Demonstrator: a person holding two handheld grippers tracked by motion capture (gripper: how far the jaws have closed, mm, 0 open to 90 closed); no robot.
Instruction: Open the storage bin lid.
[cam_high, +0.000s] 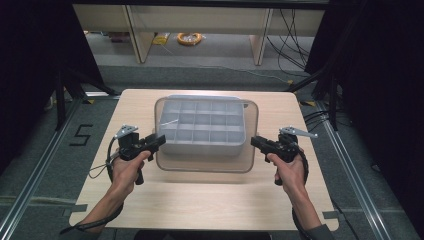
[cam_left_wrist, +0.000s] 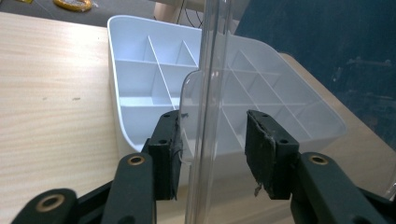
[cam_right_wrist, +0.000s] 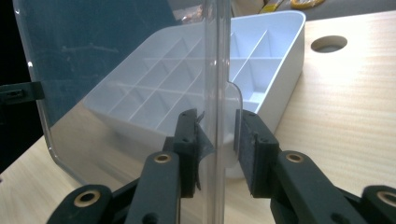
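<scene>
Table: light wood top (cam_high: 200, 200), with a round hole (cam_right_wrist: 328, 44) seen in the right gripper view beyond the tray's corner.
Tray: grey-white divided tray (cam_high: 202, 127) near the middle of the table, slightly toward the far edge; long axis runs left to right across the table; open side up.
Tray contents: thin walls split it into a grid of small cells, three rows in the high view; no cell shows anything inside.
Lid: clear plastic lid (cam_high: 207, 162) with rounded corners, over the tray and wider than it; its near edge reaches past the tray toward the person; long axis also left to right.
Lid height: the gripper views show it edge-on, above the tray and table; whether it touches the tray I cannot tell.
Left gripper: (cam_high: 159, 141) at the lid's left edge; jaws apart, the edge (cam_left_wrist: 210, 112) between them; the left pad sits close to the plastic, the right pad stands clear.
Right gripper: (cam_high: 254, 141) at the lid's right edge (cam_right_wrist: 215, 93); jaws straddle it with narrow gaps on each side, not clamped.
Hands: left hand (cam_high: 127, 167) and right hand (cam_high: 290, 170) hold the handles, forearms coming from the near side.
</scene>
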